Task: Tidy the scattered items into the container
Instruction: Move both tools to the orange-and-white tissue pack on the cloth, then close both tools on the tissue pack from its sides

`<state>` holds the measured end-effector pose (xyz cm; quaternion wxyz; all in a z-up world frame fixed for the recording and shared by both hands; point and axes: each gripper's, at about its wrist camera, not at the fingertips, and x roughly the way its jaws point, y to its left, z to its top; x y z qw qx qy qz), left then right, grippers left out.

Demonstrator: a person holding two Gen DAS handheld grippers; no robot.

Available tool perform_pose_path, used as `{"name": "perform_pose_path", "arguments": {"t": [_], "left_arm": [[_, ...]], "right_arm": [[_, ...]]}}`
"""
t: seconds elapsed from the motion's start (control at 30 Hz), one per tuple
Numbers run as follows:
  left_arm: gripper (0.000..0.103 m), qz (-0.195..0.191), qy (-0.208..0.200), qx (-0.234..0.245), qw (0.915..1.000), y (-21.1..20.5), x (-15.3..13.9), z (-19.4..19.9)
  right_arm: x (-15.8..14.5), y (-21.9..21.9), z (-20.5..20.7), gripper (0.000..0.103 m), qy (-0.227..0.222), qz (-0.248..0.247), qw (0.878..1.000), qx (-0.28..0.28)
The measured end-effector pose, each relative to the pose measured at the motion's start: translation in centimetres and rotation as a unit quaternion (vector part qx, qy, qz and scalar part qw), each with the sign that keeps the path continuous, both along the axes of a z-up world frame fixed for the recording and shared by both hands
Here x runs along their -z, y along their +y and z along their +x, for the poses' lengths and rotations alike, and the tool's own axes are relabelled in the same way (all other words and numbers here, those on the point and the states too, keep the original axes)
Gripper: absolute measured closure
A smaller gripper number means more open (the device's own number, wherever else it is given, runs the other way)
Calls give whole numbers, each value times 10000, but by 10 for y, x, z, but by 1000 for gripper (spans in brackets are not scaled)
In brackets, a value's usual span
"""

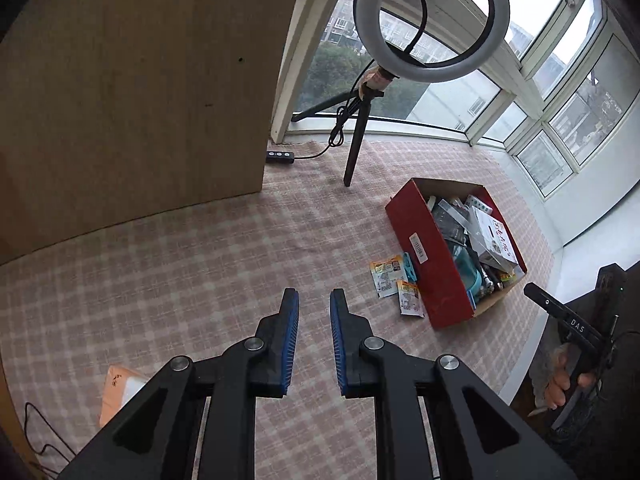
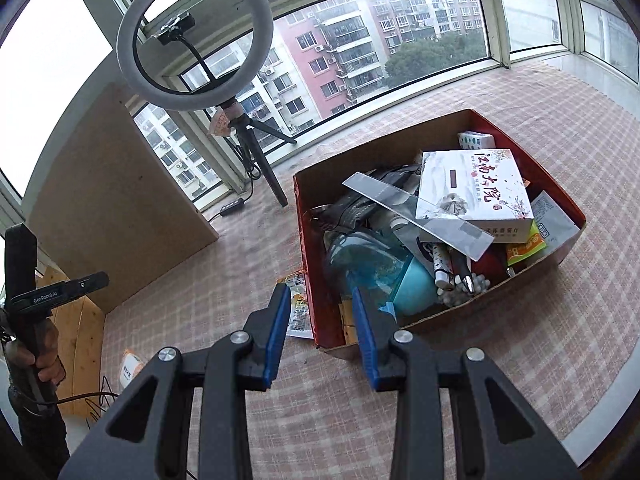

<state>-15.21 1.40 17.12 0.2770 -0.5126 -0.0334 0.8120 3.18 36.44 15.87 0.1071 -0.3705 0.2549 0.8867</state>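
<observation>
Left gripper (image 1: pixel 314 300) jaws narrow, empty; right gripper (image 2: pixel 320 300) jaws part-open, empty over red box (image 2: pixel 308 256) near corner. Risk: sachets (image 1: pixel 386 278) flat on tabletop (image 1: pixel 200 260), tight vs box wall, so jaws may skid or shove box.

This was a home, apparently an enclosed balcony or bay-window nook in an upper-floor flat. Curved windows (image 2: pixel 384 56) looked out on apartment blocks (image 2: pixel 344 48) and treetops. A pink checked cloth (image 1: pixel 208 264) covered the surface, where a ring light (image 1: pixel 432 20) on a small tripod stood beside a red cardboard box (image 2: pixel 308 240) of household oddments.
</observation>
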Motion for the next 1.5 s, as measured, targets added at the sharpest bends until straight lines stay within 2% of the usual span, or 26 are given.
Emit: {"name": "perform_pose_path", "arguments": {"t": [0.1, 0.23, 0.33, 0.5, 0.63, 0.93, 1.0, 1.3, 1.5], "left_arm": [[89, -34, 1, -506, 9987, -56, 9, 22], [88, -154, 44, -1193, 9927, -120, 25, 56], [77, -94, -48, -1725, 9849, -159, 43, 79], [77, 37, -193, -2391, 9708, -200, 69, 102], [76, 159, -269, -2631, 9643, -208, 85, 105], [74, 467, -583, -2649, 9614, -200, 119, 94], [70, 484, -652, -2656, 9607, -197, 125, 90], [69, 566, -808, -2927, 9511, -200, 143, 78], [68, 600, -958, -3121, 9433, -210, 151, 71]], "right_arm": [[-3, -20, -7, 70, 67, -11, 9996, -268], [-3, -53, -20, 61, 140, 109, 9972, -728], [3, -83, -31, 61, 247, 157, 9931, -1136], [21, -142, -52, 60, 153, 133, 9823, -1862], [35, -196, -71, 59, -6, 313, 9688, -2460], [70, -291, -116, 59, -427, 127, 9336, -3555], [79, -306, -125, 59, -545, 136, 9279, -3686], [113, -346, -158, 59, -1017, 196, 9067, -4088], [125, -355, -171, 59, -1237, 199, 8985, -4207]]}}
